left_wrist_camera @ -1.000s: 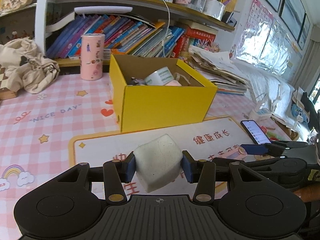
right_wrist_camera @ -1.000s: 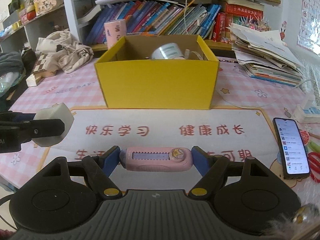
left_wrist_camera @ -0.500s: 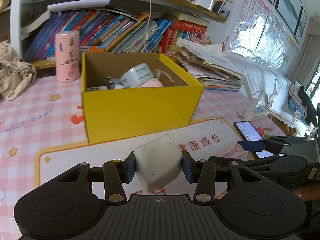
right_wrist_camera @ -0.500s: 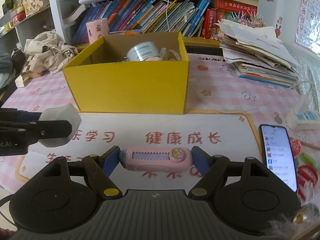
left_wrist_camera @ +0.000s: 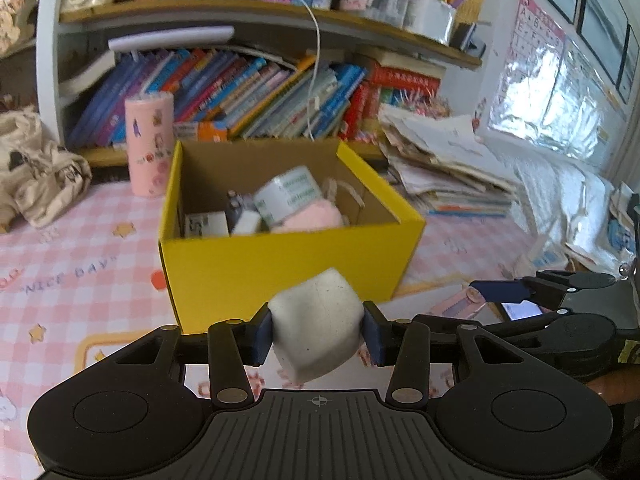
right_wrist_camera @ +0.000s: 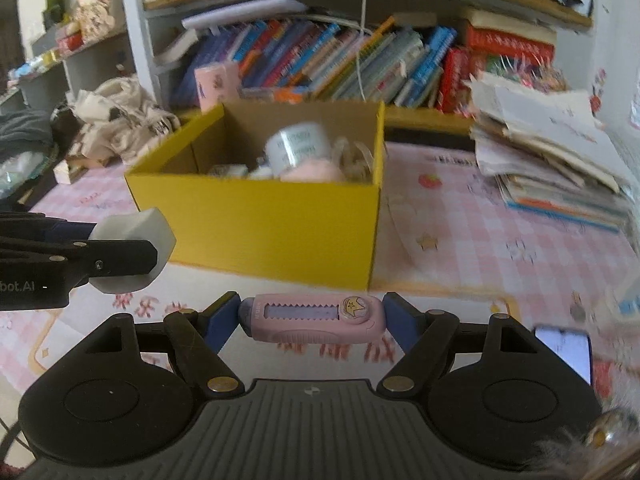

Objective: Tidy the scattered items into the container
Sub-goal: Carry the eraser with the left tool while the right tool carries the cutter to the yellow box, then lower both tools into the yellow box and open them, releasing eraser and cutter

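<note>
Your left gripper (left_wrist_camera: 318,330) is clamped on the white block (left_wrist_camera: 318,320), pads pressing two opposite flat faces so it sits corner-down and can't roll out. Your right gripper (right_wrist_camera: 312,318) is closed on the pink utility knife (right_wrist_camera: 314,317), gripped end to end: its long axis runs left-right across the fingers, star slider (right_wrist_camera: 352,306) toward the right end, toothed track facing up. Holding it by the ends keeps it level, though I judge that a slippery hold on a long body. Both items hang above the mat, just near of the yellow box (left_wrist_camera: 280,264), which stands at the far side with its open top up. A tape roll (left_wrist_camera: 288,196) and a pink soft thing (left_wrist_camera: 312,216) already crowd the right half; the free floor looks to be on the left, so aim there
</note>
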`<state>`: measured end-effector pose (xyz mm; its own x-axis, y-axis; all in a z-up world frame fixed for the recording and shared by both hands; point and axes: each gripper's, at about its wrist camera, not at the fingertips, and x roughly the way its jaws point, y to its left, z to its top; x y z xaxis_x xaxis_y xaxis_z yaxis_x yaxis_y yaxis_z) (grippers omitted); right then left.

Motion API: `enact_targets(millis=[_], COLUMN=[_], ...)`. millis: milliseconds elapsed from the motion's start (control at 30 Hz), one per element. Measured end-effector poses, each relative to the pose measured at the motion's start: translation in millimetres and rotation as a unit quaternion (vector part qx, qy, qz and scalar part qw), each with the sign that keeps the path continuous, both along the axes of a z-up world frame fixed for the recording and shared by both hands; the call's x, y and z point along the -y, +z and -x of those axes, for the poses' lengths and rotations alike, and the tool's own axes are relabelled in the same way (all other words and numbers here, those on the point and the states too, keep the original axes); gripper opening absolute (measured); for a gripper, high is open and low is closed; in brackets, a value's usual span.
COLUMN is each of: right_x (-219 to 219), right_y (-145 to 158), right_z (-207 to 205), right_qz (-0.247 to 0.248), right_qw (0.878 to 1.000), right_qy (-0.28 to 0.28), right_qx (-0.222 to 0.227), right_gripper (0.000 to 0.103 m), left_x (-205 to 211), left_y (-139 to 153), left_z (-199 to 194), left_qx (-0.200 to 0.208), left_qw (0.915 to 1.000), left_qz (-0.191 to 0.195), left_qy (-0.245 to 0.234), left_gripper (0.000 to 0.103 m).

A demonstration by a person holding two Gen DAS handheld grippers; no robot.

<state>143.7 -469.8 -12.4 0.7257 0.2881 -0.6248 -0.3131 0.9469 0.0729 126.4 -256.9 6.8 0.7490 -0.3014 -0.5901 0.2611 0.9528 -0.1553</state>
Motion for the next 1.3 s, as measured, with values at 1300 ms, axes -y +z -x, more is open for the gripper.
enact_targets(millis=[1300], right_x=[-47.5], right_y=[10.4], right_z=[-154.2], right_qz=[0.079], right_qw=[0.979], right_qy=[0.16], right_qx=[0.102], right_gripper=[0.076], left_x=[5.7], left_y=[3.4], left_z=[-118.1], left_qx=[0.015], left_qw=[0.9891], left_qz=[-0.142], left_qy=[0.035], left_gripper=[0.044])
